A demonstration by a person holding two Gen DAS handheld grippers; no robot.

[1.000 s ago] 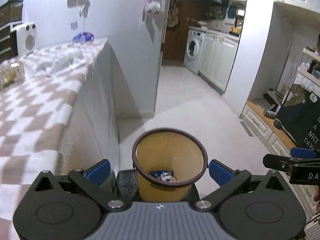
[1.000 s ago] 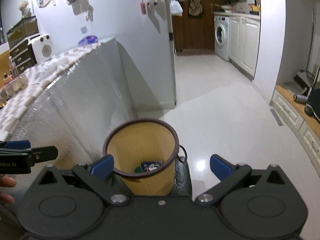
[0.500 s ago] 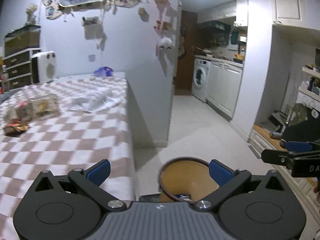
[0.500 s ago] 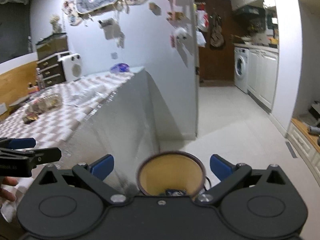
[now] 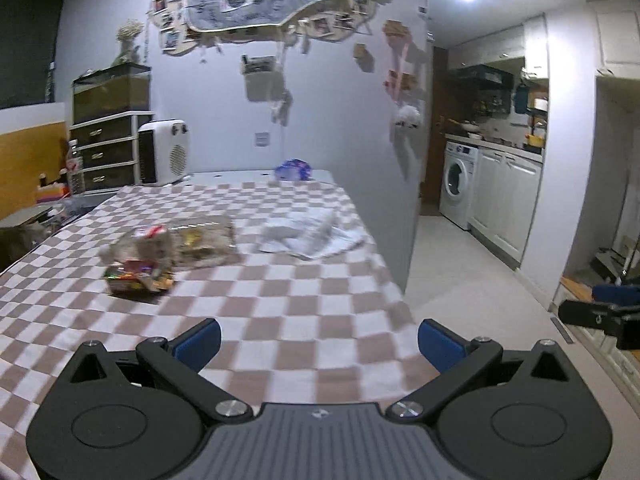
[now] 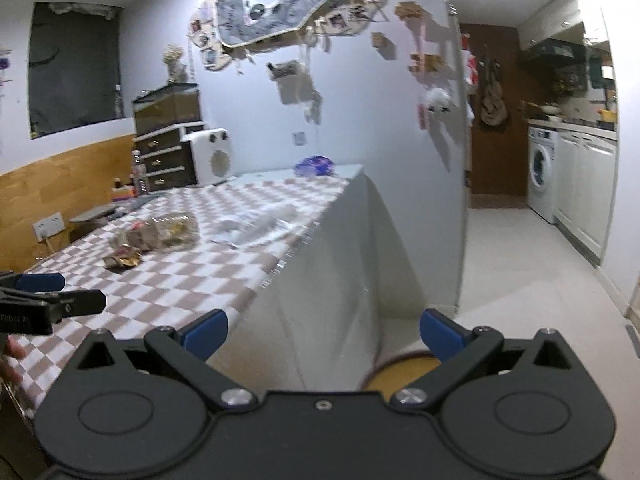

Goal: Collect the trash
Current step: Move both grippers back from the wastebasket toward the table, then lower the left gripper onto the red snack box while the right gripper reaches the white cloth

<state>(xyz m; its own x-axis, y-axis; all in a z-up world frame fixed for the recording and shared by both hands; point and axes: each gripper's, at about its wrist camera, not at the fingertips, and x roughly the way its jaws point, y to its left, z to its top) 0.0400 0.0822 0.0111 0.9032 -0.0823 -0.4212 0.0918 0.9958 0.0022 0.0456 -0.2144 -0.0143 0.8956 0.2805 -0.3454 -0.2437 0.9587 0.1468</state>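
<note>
On the checkered tablecloth (image 5: pixel 304 304) lie a colourful snack wrapper (image 5: pixel 138 278), a clear bag of scraps (image 5: pixel 200 240) and crumpled white paper (image 5: pixel 312 232). My left gripper (image 5: pixel 320 344) hovers open over the table's near end with nothing between its fingers. The right gripper (image 6: pixel 323 333) is open and empty beside the table's corner, above the floor. Just below it, the rim of the tan trash bin (image 6: pixel 404 362) peeks out. The right wrist view also shows the wrapper (image 6: pixel 122 258), the clear bag (image 6: pixel 168 232) and the white paper (image 6: pixel 260 226).
A blue-purple bag (image 5: pixel 292 170) and a white heater (image 5: pixel 164 152) stand at the table's far end. Drawers (image 5: pixel 108 148) line the left wall. A washing machine (image 5: pixel 456 184) and white cabinets (image 5: pixel 504 204) lie down the tiled corridor. A hand (image 6: pixel 10 356) shows at the left edge.
Both grippers have risen and tilted up from the trash bin toward the tabletop. The bin has dropped out of the left view and only its rim shows in the right view.
</note>
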